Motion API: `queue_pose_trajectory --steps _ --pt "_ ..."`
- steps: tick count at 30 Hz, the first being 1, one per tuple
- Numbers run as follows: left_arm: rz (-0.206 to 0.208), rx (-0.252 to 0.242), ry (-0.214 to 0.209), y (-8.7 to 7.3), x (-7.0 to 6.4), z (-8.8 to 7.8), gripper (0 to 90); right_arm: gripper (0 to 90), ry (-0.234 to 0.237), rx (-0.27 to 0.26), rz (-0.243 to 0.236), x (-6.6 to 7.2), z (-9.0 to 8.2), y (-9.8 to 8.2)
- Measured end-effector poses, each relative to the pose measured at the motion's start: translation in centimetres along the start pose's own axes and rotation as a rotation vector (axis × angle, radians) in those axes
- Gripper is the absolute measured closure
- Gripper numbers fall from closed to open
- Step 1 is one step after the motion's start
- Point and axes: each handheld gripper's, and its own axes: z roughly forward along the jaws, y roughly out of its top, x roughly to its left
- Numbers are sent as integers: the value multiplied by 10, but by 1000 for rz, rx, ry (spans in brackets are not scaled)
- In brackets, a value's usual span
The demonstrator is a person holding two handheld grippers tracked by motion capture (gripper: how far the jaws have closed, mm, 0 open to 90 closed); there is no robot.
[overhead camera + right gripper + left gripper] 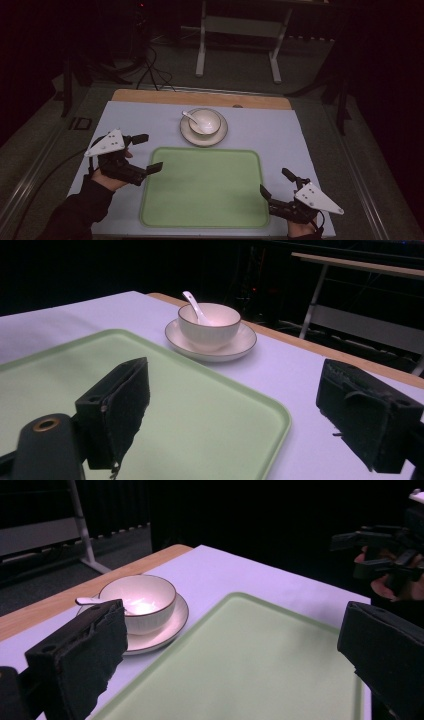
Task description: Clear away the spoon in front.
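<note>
Right behind the far edge of the green tray (202, 187) sits one white bowl (205, 121), so that's the landmark for everything else. It stands on one white saucer (218, 136) that nearly touches the tray's far rim, and one white spoon (190, 117) leans inside it, handle poking out over the bowl's left edge. Count so far: one bowl, one saucer, one spoon, one tray, two grippers. Left gripper (148, 152) hangs at the tray's left edge, nearer the bowl than the other one, jaws spread wide with nothing between them; one jaw tip reaches just over the tray's rim. In the left gripper view the bowl (138, 601) sits ahead, just beyond the left jaw. Right gripper (275, 182) is at the tray's near right corner, well apart from the bowl, jaws also gaping and empty. Everything rests on a pale lilac mat (275, 127) covering the wooden table (200, 97).
</note>
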Motion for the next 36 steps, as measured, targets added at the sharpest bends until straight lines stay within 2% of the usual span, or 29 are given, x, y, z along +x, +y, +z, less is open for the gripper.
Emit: queue_pose_trajectory --steps 7,12,17,23,25,30,32,36 --pt "-22 15 19 12 10 15 0 135 1 -1 1 0 0 0" --pt "-46 7 34 20 20 24 0 134 7 -4 2 0 0 0" --pt "-43 13 52 28 26 33 0 134 10 -5 2 0 0 0" --pt "-74 17 90 38 40 49 0 134 11 -4 1 1 1 0" --pt "-78 9 122 39 43 53 0 134 13 -5 2 0 1 -1" --pt "-120 23 160 42 55 68 16 134 17 -4 2 0 1 -1" --pt "-152 29 162 42 60 74 18 133 17 -3 2 0 1 -1" --pt "-214 55 200 40 68 89 29 134 21 -1 3 0 2 -1"
